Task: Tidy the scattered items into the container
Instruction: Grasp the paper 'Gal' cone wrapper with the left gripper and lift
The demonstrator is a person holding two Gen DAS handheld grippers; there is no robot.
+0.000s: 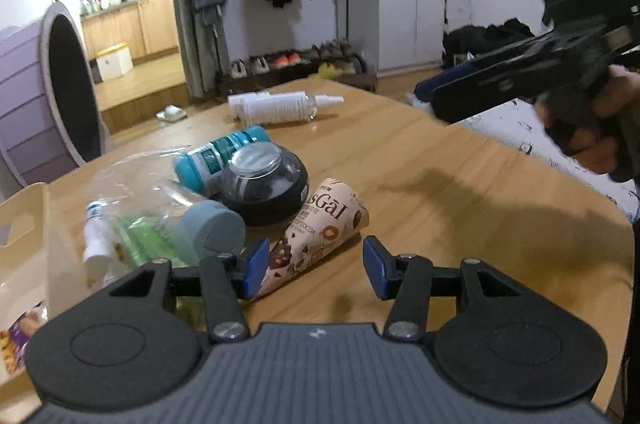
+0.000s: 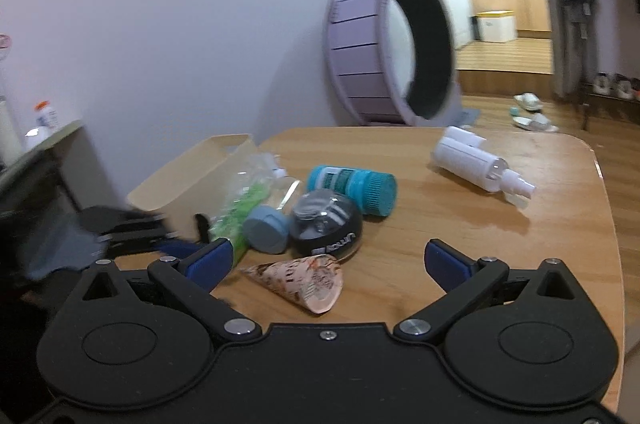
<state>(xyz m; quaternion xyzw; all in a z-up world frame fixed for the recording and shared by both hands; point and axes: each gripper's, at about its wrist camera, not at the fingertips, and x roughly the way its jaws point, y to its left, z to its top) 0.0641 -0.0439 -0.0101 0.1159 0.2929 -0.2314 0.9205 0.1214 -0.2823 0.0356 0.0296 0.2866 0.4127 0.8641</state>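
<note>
**Both grippers open over the pile, box barely started**

I had the left gripper low over the bench, its blue fingers spread apart and holding nothing. The left finger sat right against the narrow end of the cone-shaped snack pack, and I judged that as the item I was lining up for, since it lay nearest and free of the heap.

The right gripper was also apart and empty, looking at the same cluster from the other side, with the cone between its fingers but not touched. In the left view it hung high and well away from the pile, so it looked to be standing by.

The things were bunched together: a teal bottle on its side, touching a dark round jar with a clear lid, a grey-blue cap beside that, and a clear plastic bag holding green packets and a small white bottle. A white spray bottle lay alone, well apart toward the far edge.

The container, a cream box with a handle cut-out, stood at the bench's left side, just beside the bag. Inside I could make out only one printed packet; the rest of its interior was out of sight.
</note>
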